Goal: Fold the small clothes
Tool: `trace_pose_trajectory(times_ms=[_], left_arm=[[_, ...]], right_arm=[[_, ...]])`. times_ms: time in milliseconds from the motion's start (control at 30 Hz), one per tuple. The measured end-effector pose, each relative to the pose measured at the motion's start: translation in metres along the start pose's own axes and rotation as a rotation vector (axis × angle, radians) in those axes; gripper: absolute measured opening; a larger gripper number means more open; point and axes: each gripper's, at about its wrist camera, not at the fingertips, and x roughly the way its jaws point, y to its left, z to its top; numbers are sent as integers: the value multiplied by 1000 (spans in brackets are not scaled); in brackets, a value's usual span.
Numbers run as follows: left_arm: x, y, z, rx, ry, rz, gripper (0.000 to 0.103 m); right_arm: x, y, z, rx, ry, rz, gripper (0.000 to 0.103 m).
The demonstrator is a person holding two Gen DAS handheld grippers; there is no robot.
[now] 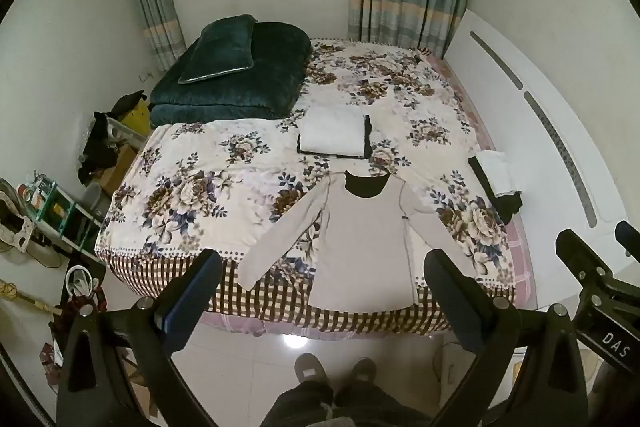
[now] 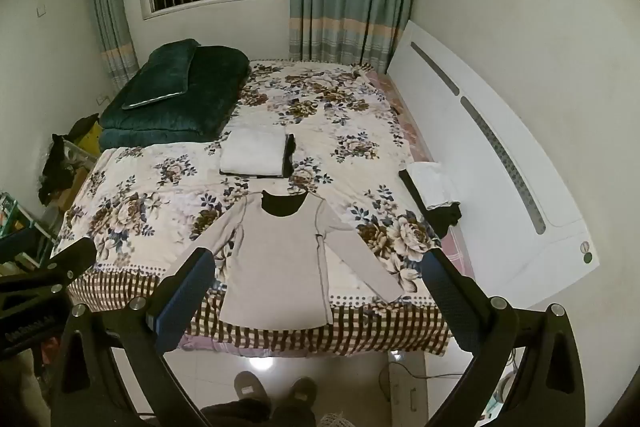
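Your left gripper (image 1: 322, 287) hangs with its jaws spread wide, holding nothing, and your right gripper (image 2: 316, 289) stands just as wide and empty. The pale grey long-sleeved shirt with a dark neckline (image 1: 362, 241) lies flat, sleeves spread, at the near edge of the floral-quilted bed (image 1: 192, 187), below and beyond both claws, untouched. Past its collar sits a folded white and black stack of clothes (image 1: 334, 137); another folded white and black pile (image 2: 430, 187) rests by the white headboard (image 2: 500, 155).
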Motion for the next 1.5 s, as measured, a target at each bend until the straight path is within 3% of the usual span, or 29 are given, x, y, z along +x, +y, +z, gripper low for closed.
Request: trace_pose_trajectory(times_ms=[1500], left_arm=[[0, 0, -1, -3, -5, -8, 103]], right_arm=[[-2, 19, 19, -2, 0, 4, 103]])
